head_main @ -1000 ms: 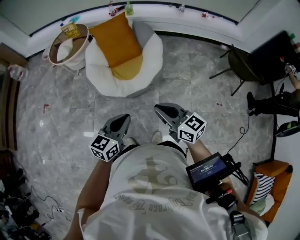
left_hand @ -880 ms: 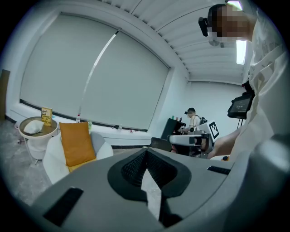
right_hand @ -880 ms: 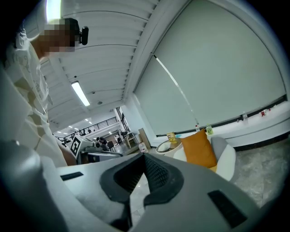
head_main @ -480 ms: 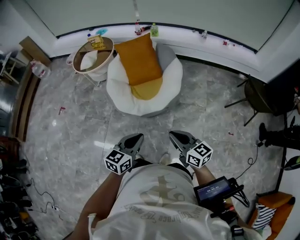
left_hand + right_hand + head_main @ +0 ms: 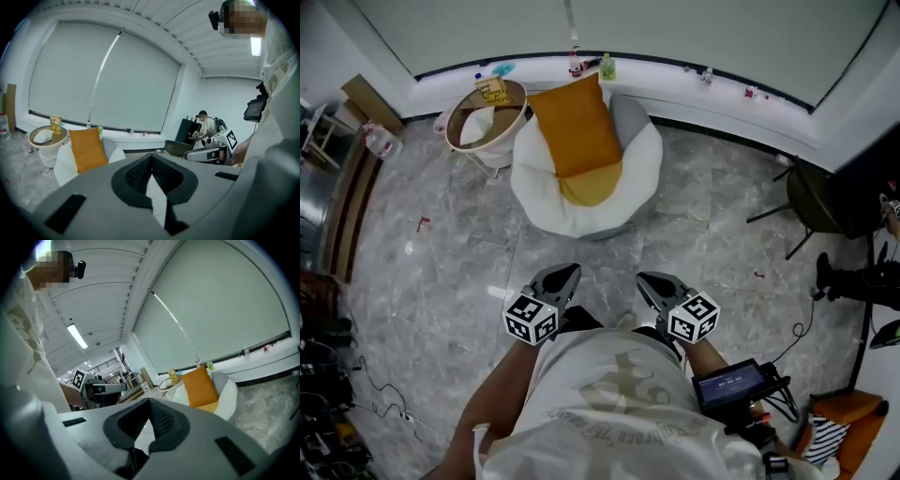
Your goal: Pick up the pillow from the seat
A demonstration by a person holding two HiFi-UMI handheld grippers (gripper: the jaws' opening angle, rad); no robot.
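we hold our left hand-held gripper (image 5: 566, 273) and right hand-held gripper (image 5: 648, 280) pressed together, empty, well apart from the orange pillow (image 5: 576, 127) leaning lengthwise up the white seat (image 5: 643, 161) straight ahead, nearer the left.

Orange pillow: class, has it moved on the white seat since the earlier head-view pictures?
No. The orange pillow still leans against the back of the white seat, above the yellow cushion, as before.

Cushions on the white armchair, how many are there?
2. An orange pillow leans upright against the back of the armchair. A yellower seat cushion lies flat in front of it. More could be hidden behind the pillow.
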